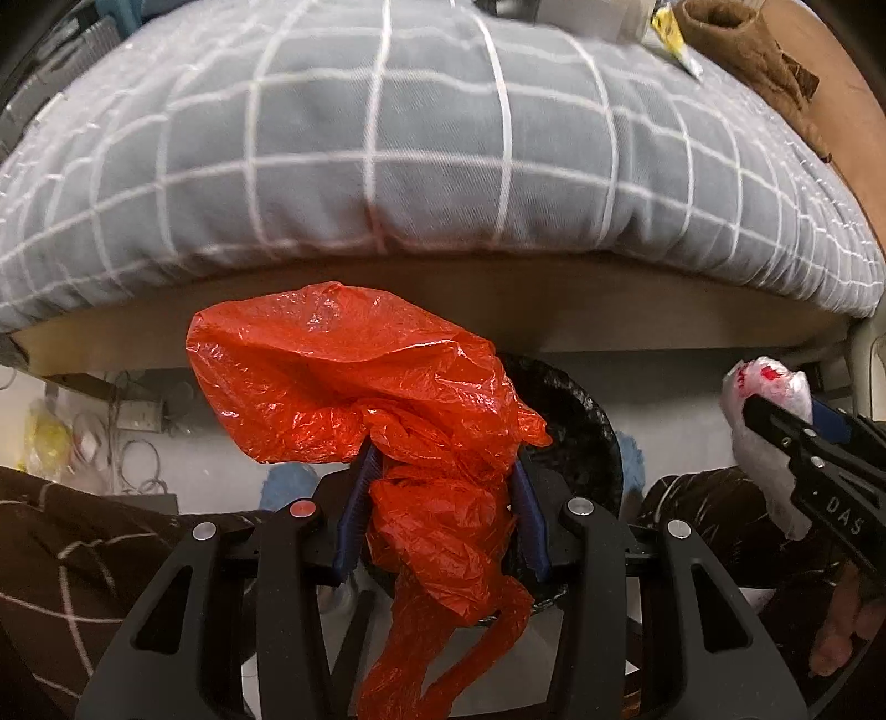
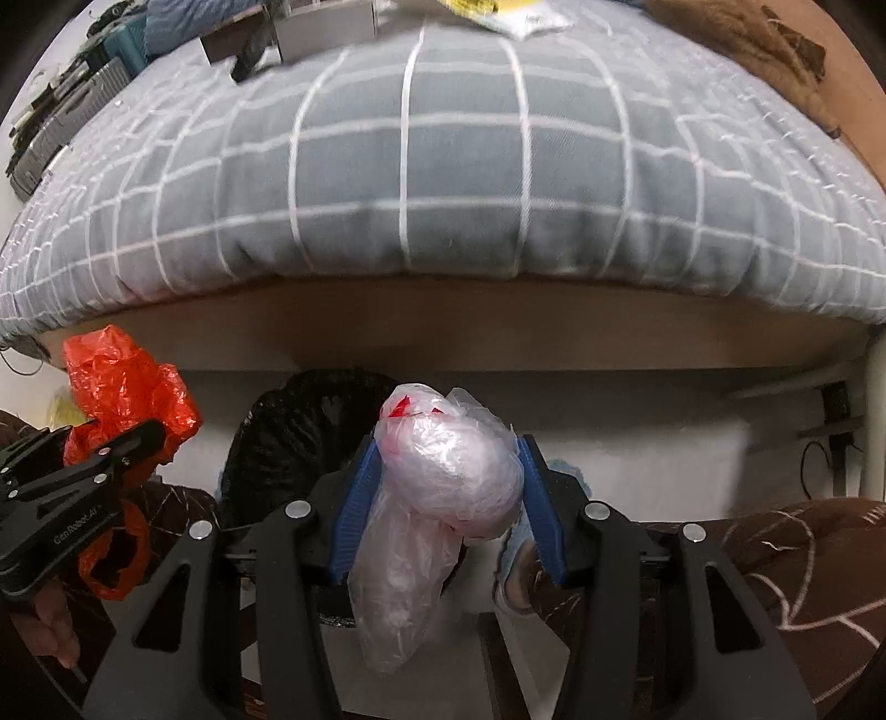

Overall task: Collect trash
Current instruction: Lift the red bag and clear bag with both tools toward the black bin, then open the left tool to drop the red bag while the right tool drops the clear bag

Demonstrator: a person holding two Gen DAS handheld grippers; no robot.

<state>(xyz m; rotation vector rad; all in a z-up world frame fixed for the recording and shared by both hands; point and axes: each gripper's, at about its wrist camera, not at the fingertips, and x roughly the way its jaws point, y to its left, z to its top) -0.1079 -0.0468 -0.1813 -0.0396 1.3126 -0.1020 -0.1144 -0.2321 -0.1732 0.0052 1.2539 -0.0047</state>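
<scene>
Trash in hand: your left gripper point(image 1: 443, 487) clamps an orange bag point(image 1: 354, 376), your right gripper point(image 2: 448, 487) a clear wad point(image 2: 454, 476). Next, judged: release over the black bin point(image 2: 288, 432).

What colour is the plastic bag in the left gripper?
Bright orange-red plastic bag, crumpled between the blue pads; clearest in the left wrist view.

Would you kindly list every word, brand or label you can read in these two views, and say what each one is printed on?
"DAS": white letters on the black body of the right gripper, seen from the left wrist.
"GenRobot.AI": white lettering on the body of the left gripper, seen from the right wrist.
The yellow packet on the bed carries print too blurred to read.
</scene>
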